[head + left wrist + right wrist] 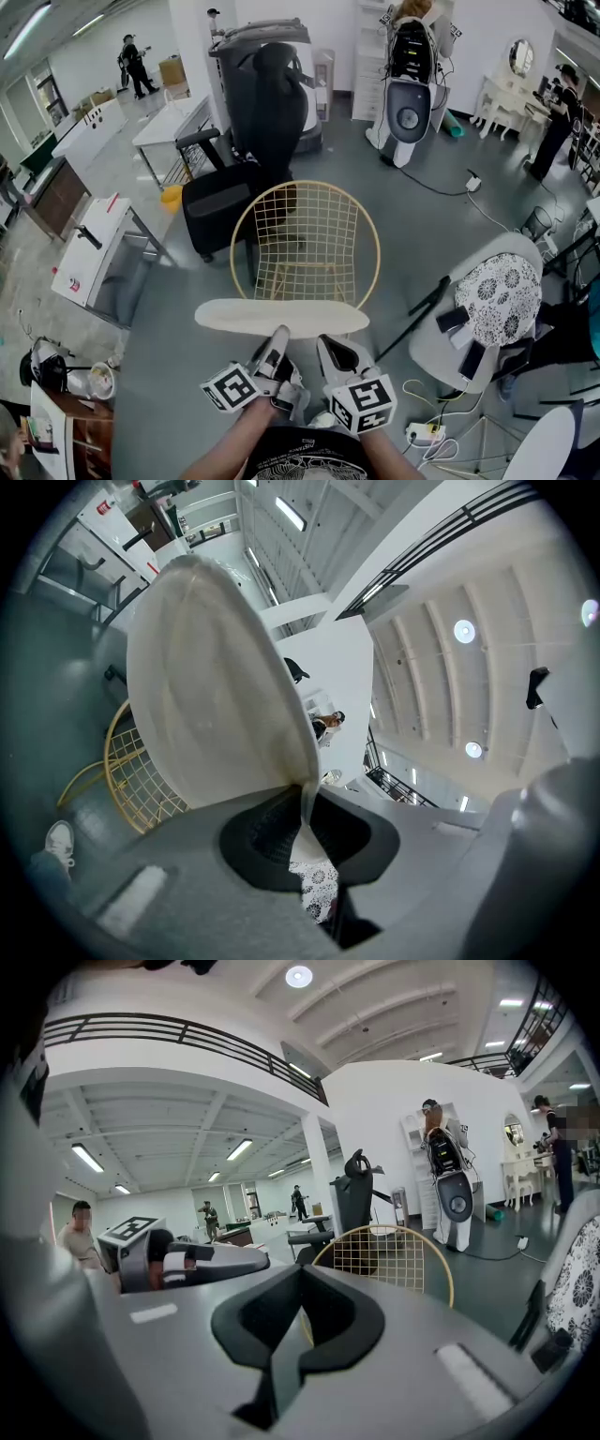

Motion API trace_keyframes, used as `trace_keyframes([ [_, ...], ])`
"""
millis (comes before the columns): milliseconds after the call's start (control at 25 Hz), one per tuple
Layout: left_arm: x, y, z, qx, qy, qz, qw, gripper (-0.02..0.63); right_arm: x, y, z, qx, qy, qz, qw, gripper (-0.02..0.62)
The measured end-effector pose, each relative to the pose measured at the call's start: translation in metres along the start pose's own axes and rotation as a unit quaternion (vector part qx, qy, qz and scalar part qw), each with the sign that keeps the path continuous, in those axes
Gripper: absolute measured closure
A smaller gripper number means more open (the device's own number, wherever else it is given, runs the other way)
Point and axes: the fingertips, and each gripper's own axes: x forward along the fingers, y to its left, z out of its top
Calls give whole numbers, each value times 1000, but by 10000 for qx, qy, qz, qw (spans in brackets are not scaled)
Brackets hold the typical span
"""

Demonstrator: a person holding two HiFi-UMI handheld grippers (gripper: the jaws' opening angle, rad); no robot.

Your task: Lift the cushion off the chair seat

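Observation:
The round cream cushion (pixel 281 317) hangs flat and level above the front of the yellow wire chair (pixel 305 185), clear of its seat. My left gripper (pixel 278 336) is shut on the cushion's near edge. In the left gripper view the cushion (pixel 206 686) fills the left side and its rim is pinched between the jaws of the left gripper (pixel 302 803). My right gripper (pixel 330 342) sits beside the left one at the cushion's near edge. In the right gripper view its jaws (pixel 300 1321) stand together with no cushion visible between them, and the chair (pixel 384 1255) is ahead.
A black office chair (pixel 246 178) stands behind the wire chair. A round white table (pixel 427 352) with a patterned cloth (pixel 497 295) is at the right. White desks (pixel 94 253) line the left. A power strip (pixel 427 433) and cables lie on the floor near my right.

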Motion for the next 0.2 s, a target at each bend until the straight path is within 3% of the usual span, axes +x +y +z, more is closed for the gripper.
trace_keyframes([
  [200, 1, 4, 2, -116, -14, 36, 9999, 577, 2, -2, -2, 24, 19, -6, 10000, 598],
])
